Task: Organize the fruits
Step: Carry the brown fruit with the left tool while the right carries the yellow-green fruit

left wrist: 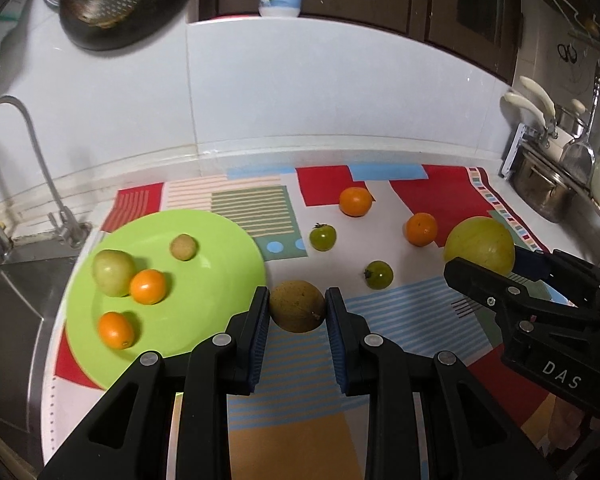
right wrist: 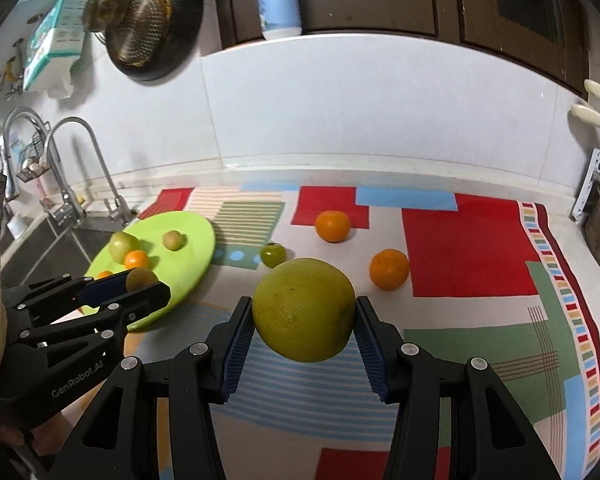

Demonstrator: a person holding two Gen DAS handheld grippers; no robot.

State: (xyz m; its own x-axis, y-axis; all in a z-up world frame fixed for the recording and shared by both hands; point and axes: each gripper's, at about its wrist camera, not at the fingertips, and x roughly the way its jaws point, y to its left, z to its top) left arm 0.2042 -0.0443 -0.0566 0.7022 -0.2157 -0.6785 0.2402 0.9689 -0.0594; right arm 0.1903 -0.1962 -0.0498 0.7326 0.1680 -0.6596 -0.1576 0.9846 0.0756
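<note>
On the left wrist view, the left gripper [left wrist: 298, 312] is clenched on a small round brown fruit [left wrist: 297, 306], held up above the colourful cloth [left wrist: 420, 320]. Its blue pads [left wrist: 262, 344] press both sides of the fruit. At the right edge, the right gripper [left wrist: 500, 280] reads "DAS" in white letters and grips a big yellow-green fruit [left wrist: 480, 250]. A green plate [left wrist: 204, 280] lies on the cloth next to the sink [left wrist: 16, 288]. Four fruits sit on the plate: two orange ones, a pale green one and a small tan one. Four more lie on the cloth: two oranges and two little dark green ones with stems.

From the right wrist view, the right gripper [right wrist: 304, 328] squeezes the big yellow-green fruit [right wrist: 304, 310] from both sides. This fruit is a bit wider than tall, and its long way runs from pad to pad. The left gripper [right wrist: 140, 288] at the left reads "GenRobot.AI" and holds the brown fruit [right wrist: 140, 278] over the near edge of the green plate [right wrist: 196, 240]. Two oranges lie on the cloth [right wrist: 468, 252], and one small green fruit can be seen. A blue and white bottle [right wrist: 278, 0] stands up high; its label is too blurry to read.
</note>
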